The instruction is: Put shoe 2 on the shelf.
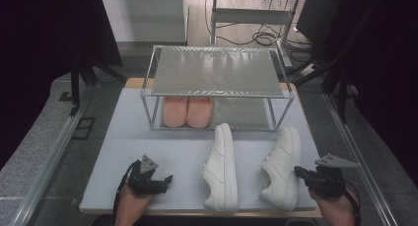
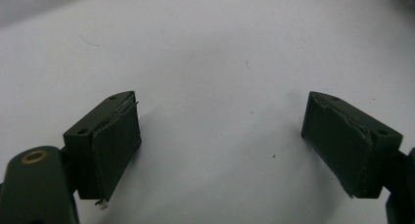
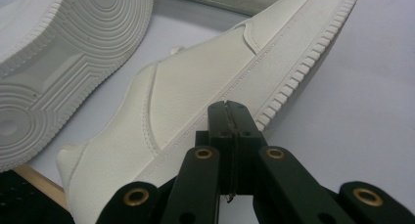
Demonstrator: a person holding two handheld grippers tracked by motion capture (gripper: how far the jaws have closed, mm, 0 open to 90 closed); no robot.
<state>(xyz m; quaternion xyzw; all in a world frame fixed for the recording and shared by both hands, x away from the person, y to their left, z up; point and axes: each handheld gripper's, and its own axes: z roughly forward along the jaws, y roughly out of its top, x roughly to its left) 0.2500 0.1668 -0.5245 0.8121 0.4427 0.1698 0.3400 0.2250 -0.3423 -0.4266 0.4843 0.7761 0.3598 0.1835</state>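
R gripper (image 3: 230, 109), jaws pressed together on nothing, sits just beside the right white sneaker (image 1: 282, 167) at the table's front-right edge: spread wide w/ care, grip its heel; L gripper (image 2: 220, 150) gapes idle.

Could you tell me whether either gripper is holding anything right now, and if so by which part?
Nothing is held. The right gripper is shut on itself beside the white leather sneaker; the left gripper is open over the pale grey tabletop.

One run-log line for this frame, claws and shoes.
left claw: open, over bare table | right claw: shut, empty, at right white shoe | left white shoe: on its side | pink shoes: rack lower shelf
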